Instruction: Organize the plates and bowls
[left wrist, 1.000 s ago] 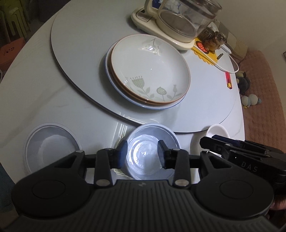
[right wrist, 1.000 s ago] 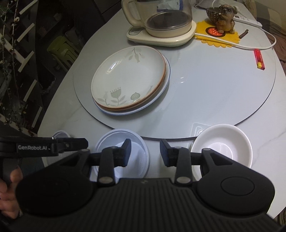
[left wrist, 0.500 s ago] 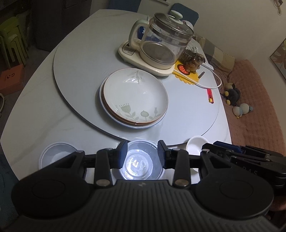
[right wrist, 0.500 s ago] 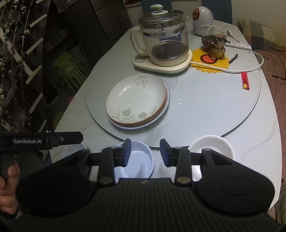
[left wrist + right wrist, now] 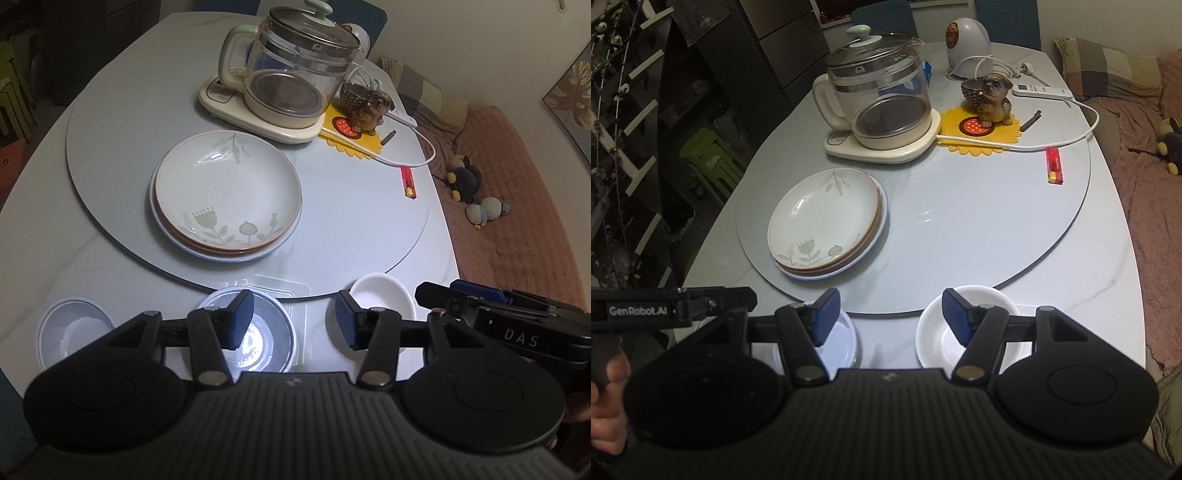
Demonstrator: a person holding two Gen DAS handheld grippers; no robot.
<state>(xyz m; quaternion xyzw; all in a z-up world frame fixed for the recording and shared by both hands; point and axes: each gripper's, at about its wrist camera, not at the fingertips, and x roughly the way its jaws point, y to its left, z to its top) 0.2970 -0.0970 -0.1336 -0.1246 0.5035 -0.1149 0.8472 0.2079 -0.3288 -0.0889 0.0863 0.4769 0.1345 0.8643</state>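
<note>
Left claw: the left claw (image 5: 293, 325) hangs above the counter's near edge, its jaws opening with nothing between them; a bluish bowl (image 5: 258, 341) sits on the counter below.
Right claw: the right claw (image 5: 890, 317) also has jaws opening and holds nothing; it hangs over the gap between the bluish bowl (image 5: 838, 343) and a white bowl (image 5: 942, 339).
Plates: a stack of plates (image 5: 225, 195), the top one with a flower pattern, rests on the round turntable (image 5: 351, 221) in the middle of the counter (image 5: 1108, 295).
Third bowl: another pale bowl (image 5: 70, 334) stands at the near left, apart from the bluish one.
White bowl: near the turntable's rim, on the right.
Far side: a glass kettle (image 5: 882, 99) on its base, just beside a dog figurine (image 5: 991, 98) on a yellow mat.
Person: a hand (image 5: 605, 398) grips the left handle.
</note>
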